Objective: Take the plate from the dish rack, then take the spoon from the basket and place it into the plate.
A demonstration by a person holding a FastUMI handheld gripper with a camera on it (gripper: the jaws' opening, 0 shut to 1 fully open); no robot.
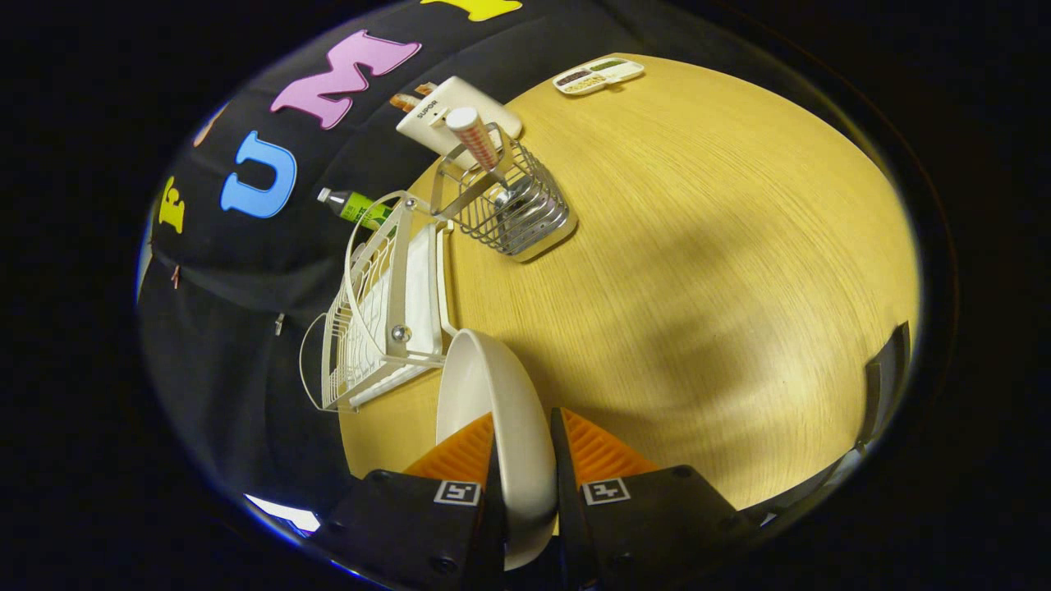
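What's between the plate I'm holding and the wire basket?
In the gripper view, only bare table lies between the plate, clamped in the tongs, and the wire basket.

White plate gripped on edge above the wooden table

The gripper [524, 460] clamps both fingers on the white round ceramic plate [493, 410], held on edge over the light wooden table [698, 271]. Just beyond stands the white wire dish rack [382, 312] at the table's edge, and past it the silver wire basket [513, 209] holding a spoon [480, 139] with a checked handle.
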